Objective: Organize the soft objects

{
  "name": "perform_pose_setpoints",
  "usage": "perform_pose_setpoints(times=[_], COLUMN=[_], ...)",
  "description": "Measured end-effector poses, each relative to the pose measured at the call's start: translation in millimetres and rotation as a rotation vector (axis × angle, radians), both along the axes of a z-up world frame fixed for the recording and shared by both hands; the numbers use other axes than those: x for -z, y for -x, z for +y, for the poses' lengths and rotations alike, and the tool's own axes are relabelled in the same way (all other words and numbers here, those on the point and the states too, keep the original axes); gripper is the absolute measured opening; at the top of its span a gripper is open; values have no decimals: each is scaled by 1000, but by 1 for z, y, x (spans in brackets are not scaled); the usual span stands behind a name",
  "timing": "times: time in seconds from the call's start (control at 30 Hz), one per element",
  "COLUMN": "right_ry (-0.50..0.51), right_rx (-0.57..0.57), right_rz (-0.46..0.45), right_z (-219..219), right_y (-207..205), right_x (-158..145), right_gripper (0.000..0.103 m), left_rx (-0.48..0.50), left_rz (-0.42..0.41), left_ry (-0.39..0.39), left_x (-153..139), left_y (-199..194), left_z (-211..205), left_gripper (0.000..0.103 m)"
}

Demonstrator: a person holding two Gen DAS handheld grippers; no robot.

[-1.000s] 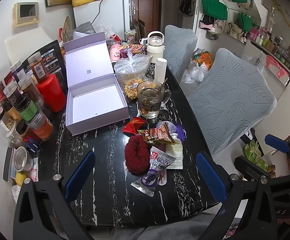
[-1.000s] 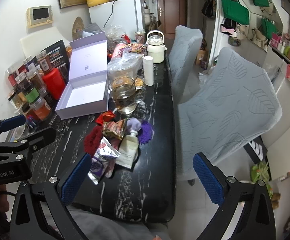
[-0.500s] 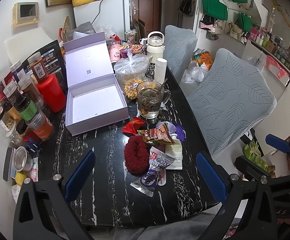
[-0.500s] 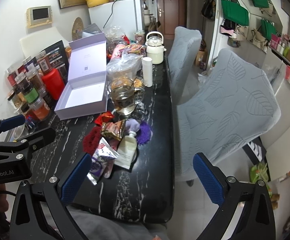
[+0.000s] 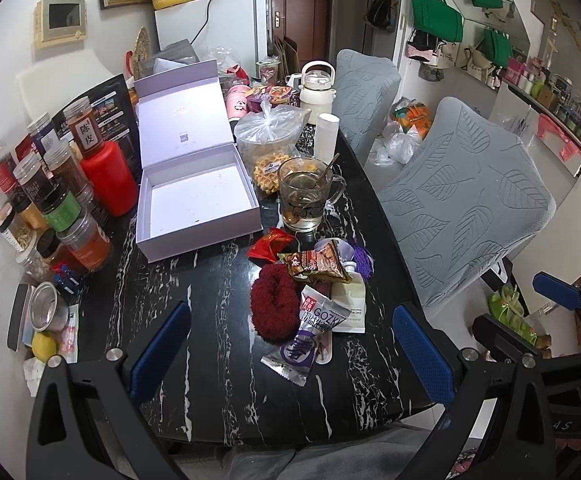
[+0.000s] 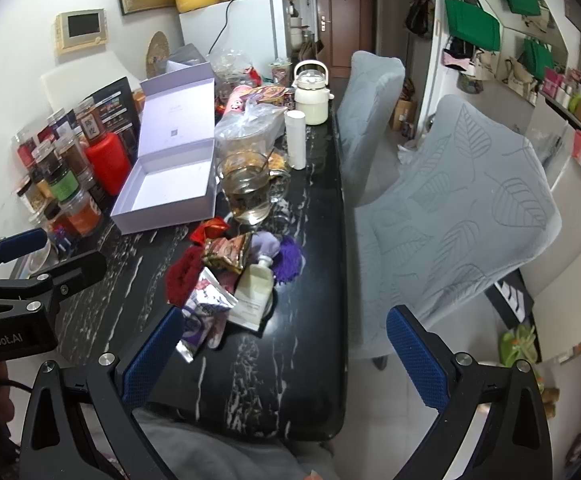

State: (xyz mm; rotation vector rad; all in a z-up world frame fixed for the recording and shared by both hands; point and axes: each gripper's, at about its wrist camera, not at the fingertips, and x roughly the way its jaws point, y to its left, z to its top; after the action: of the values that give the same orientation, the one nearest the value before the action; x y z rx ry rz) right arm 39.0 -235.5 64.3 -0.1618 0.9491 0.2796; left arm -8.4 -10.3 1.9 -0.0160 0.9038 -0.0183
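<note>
A heap of soft items lies mid-table: a fuzzy dark red scrunchie (image 5: 272, 307) (image 6: 182, 274), a purple tassel (image 5: 361, 261) (image 6: 289, 259), a brown snack packet (image 5: 317, 266) (image 6: 226, 253), a red wrapper (image 5: 269, 243) (image 6: 207, 230), a purple-and-white Gozky pouch (image 5: 308, 334) (image 6: 204, 308) and a cream sachet (image 5: 348, 300) (image 6: 253, 294). An open lilac box (image 5: 194, 196) (image 6: 166, 186) stands empty to the left. My left gripper (image 5: 290, 350) is open, held above the near table edge. My right gripper (image 6: 284, 354) is open too, further right over the table edge.
Spice jars (image 5: 56, 200) and a red canister (image 5: 108, 176) line the left wall. A glass mug of tea (image 5: 306, 196) stands right behind the heap, with a bag of waffles (image 5: 270, 140) and a kettle (image 5: 316, 86) beyond. Grey-covered chairs (image 5: 458, 200) flank the table's right side.
The right wrist view has shifted slightly, so the heap sits a little further left and away. The left gripper and all objects are unmoved.
</note>
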Motion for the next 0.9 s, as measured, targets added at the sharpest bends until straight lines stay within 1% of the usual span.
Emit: perform_pose_setpoints(times=[0.23, 0.43, 0.57, 0.7, 0.9], right_ry=[-2, -36, -45, -65, -55], right_rx=[-15, -26, -33, -46, -50], right_rz=[-6, 17, 45, 80, 118], right_z=[1, 2, 5, 7, 14], right_y=[7, 8, 7, 6, 0], right_x=[-1, 4, 12, 22, 39], right_gripper=[103, 103, 103, 103, 103], left_rx=[-29, -28, -27, -25, -19], left_rz=[1, 26, 64, 113, 175], left_ry=[8, 30, 55, 56, 48], left_x=[-1, 5, 16, 32, 55], left_y=[2, 0, -9, -17, -29], left_z=[7, 14, 19, 22, 29], left_gripper=[103, 103, 103, 103, 103])
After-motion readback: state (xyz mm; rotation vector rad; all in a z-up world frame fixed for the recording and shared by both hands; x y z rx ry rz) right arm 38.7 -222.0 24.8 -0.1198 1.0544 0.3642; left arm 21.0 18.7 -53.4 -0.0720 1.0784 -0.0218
